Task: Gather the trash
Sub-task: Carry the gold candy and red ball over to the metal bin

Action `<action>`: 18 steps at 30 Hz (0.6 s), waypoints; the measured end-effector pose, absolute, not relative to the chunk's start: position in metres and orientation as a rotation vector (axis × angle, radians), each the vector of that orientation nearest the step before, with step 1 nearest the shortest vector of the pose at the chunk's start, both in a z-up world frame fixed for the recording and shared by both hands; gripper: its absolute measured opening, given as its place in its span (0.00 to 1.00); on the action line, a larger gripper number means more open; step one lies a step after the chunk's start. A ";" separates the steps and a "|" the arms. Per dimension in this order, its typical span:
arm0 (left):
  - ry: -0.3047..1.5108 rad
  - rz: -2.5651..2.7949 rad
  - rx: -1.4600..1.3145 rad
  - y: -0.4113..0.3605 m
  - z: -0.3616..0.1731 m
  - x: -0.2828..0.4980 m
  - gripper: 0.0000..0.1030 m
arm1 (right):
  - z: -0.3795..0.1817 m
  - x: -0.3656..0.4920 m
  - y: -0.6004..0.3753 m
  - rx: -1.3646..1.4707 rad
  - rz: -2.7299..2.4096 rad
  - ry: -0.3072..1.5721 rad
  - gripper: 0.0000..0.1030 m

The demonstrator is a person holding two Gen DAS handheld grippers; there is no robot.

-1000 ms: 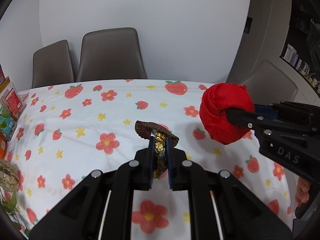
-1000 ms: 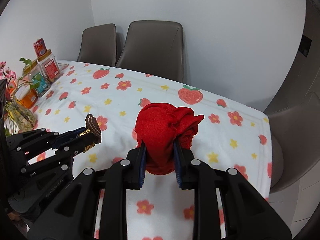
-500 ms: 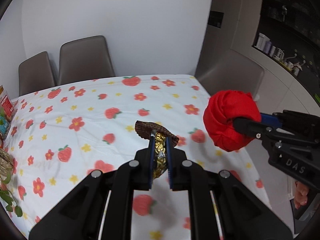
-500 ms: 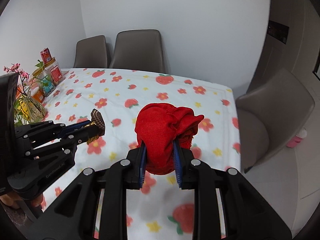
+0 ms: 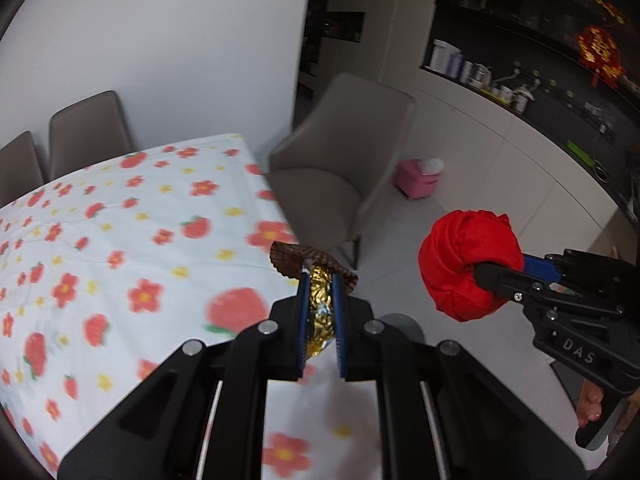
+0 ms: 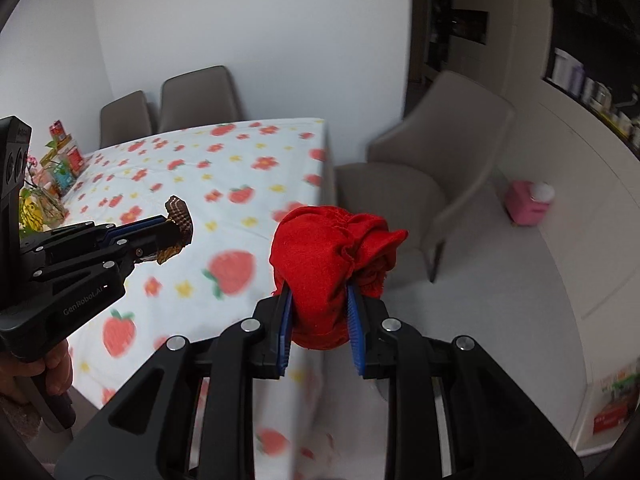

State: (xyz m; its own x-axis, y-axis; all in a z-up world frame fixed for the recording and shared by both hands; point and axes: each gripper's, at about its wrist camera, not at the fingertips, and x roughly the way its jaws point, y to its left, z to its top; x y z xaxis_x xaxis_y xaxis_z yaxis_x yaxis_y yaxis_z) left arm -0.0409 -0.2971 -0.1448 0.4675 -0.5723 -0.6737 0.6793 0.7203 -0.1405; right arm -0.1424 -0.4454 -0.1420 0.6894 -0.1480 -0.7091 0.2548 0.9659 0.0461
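My left gripper (image 5: 320, 280) is shut on a gold foil wrapper with a brown crinkled rim (image 5: 318, 308), held in the air above the right edge of the table. The same left gripper (image 6: 176, 228) and the wrapper (image 6: 178, 216) appear at the left of the right wrist view. My right gripper (image 6: 320, 292) is shut on a bunched red cloth (image 6: 320, 252), held past the table's corner. In the left wrist view the red cloth (image 5: 460, 256) and the right gripper (image 5: 492, 268) hang over the floor at the right.
The table with a strawberry-and-flower cloth (image 5: 120, 240) fills the left. A grey armchair (image 5: 344, 168) stands by the table end, and two grey chairs (image 6: 192, 96) along the far side. A pink bin (image 5: 420, 176) sits on the floor near a white counter. Snack packs and a vase (image 6: 52, 176) stand at the table's far left.
Both grippers have swung to the right with their loads, from over the middle of the table to its right end. The armchair, floor and pink bin have come into view.
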 end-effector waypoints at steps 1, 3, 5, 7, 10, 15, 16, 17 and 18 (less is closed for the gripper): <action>0.767 -0.790 0.156 -0.311 -0.147 -0.057 0.11 | -0.143 -0.159 -0.455 0.147 -0.246 0.779 0.22; 0.773 -0.818 0.156 -0.332 -0.150 -0.081 0.11 | -0.145 -0.192 -0.473 0.160 -0.280 0.781 0.22; 0.782 -0.853 0.162 -0.353 -0.154 -0.104 0.11 | -0.149 -0.221 -0.491 0.175 -0.314 0.786 0.22; 0.788 -0.884 0.183 -0.375 -0.158 -0.125 0.11 | -0.155 -0.249 -0.510 0.198 -0.349 0.793 0.22; 0.808 -0.932 0.207 -0.401 -0.166 -0.146 0.11 | -0.165 -0.275 -0.531 0.238 -0.390 0.803 0.22; 0.859 -1.002 0.237 -0.446 -0.187 -0.158 0.11 | -0.186 -0.296 -0.562 0.301 -0.445 0.824 0.22; 0.869 -1.012 0.242 -0.453 -0.192 -0.155 0.11 | -0.192 -0.300 -0.570 0.315 -0.454 0.830 0.22; 0.881 -1.023 0.246 -0.462 -0.197 -0.154 0.11 | -0.196 -0.300 -0.576 0.324 -0.460 0.836 0.22; 0.893 -1.032 0.250 -0.471 -0.202 -0.153 0.11 | -0.200 -0.300 -0.583 0.331 -0.466 0.842 0.22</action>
State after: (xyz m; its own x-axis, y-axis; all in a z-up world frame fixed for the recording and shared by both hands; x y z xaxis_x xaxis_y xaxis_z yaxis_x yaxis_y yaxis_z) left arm -0.1533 -0.4715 -0.2020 0.2087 -0.6364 -0.7426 0.8260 0.5212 -0.2145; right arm -0.3000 -0.5827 -0.2002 0.5757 -0.2618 -0.7746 0.5173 0.8503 0.0970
